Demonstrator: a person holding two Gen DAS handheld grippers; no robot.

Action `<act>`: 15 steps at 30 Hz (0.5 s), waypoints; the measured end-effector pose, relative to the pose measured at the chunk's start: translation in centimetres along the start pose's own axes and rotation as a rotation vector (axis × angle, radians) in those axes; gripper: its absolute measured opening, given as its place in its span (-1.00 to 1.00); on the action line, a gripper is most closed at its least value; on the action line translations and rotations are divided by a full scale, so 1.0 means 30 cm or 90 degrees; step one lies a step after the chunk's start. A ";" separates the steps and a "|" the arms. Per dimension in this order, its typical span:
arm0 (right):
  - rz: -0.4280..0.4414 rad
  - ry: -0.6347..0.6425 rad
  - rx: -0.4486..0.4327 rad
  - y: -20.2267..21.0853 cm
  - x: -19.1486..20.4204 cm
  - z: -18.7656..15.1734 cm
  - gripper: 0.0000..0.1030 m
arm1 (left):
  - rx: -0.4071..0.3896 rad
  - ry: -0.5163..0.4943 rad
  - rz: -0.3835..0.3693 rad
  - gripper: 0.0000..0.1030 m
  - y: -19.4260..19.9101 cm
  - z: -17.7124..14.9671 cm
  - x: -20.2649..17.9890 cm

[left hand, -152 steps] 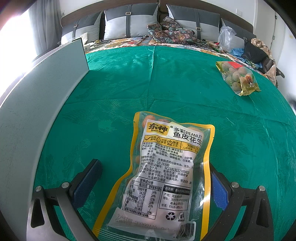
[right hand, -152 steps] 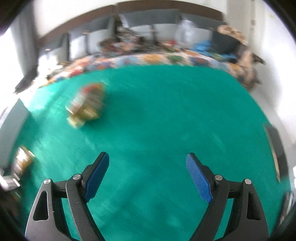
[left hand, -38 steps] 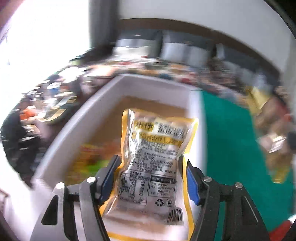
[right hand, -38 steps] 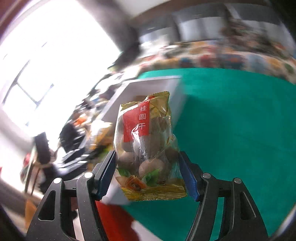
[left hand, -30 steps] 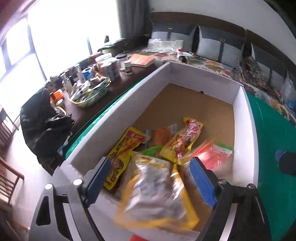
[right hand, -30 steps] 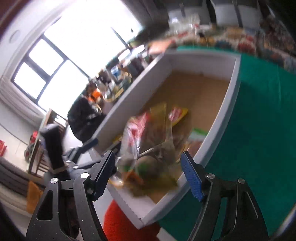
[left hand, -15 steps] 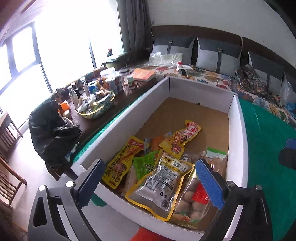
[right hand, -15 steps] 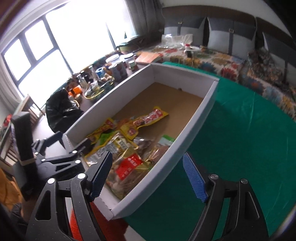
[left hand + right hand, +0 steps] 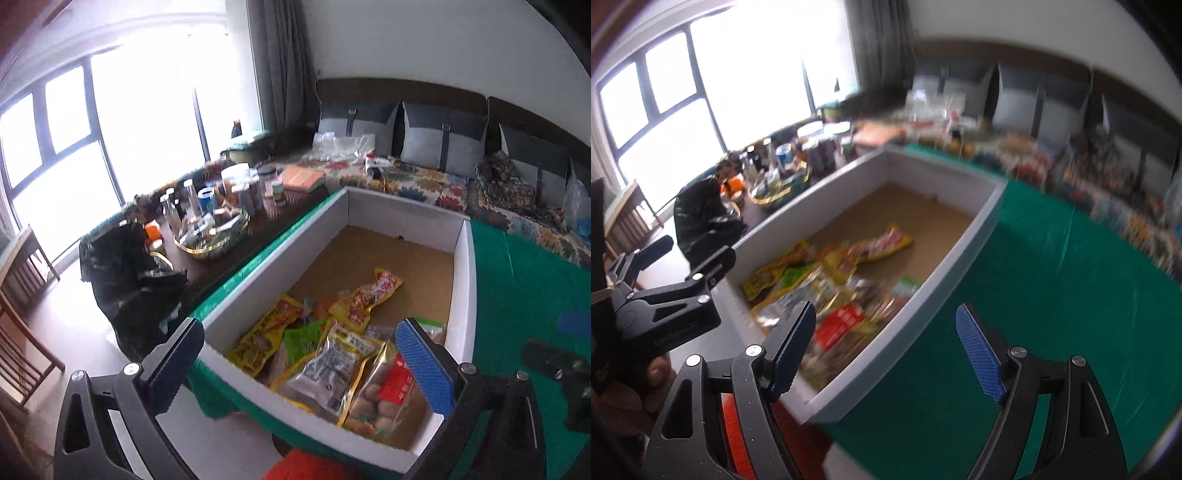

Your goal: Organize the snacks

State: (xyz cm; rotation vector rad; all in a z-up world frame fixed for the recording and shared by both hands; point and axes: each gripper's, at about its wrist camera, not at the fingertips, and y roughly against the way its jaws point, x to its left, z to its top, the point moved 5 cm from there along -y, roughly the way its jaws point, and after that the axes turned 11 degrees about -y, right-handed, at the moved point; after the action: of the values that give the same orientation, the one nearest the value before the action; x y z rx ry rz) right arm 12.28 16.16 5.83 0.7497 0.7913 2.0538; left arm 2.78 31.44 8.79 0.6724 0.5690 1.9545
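A white cardboard box (image 9: 465, 295) with a brown floor stands at the edge of the green cloth. Several snack packs lie inside it. Nearest me are the yellow-edged peanut bag (image 9: 328, 373) and, to its right, the red-labelled longan bag (image 9: 384, 398). My left gripper (image 9: 301, 369) hovers above the box's near end, its jaws opening, with nothing held between them. My right gripper (image 9: 886, 354) stands open and empty over the box's right wall (image 9: 960, 273). The longan bag (image 9: 838, 325) shows blurred below it. The left gripper (image 9: 690, 254) appears at the left of the right wrist view.
A dark side table (image 9: 288, 214) crowded with jars and bottles runs along the box's left side, with a black bag (image 9: 125, 266) and a wooden chair (image 9: 18, 332) beyond. A sofa with grey cushions (image 9: 436, 144) lies behind. Green cloth (image 9: 1052, 295) spreads right of the box.
Both bags have left the jaws and now lie in the box's near end. Both grippers have lifted and drawn back, and the left jaws stand wider.
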 end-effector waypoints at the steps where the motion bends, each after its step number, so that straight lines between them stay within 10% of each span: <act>1: 0.002 -0.011 0.014 -0.009 0.000 -0.007 0.58 | 0.010 -0.005 -0.002 0.99 -0.004 -0.003 0.006; 15: 0.015 0.024 0.030 0.030 0.132 -0.041 0.58 | 0.051 -0.031 -0.040 0.99 0.017 -0.031 0.037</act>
State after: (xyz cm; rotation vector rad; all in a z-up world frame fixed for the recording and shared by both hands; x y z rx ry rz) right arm 8.94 18.67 6.65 0.7509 0.8583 2.0822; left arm 1.39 32.11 8.67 0.7416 0.6335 1.8591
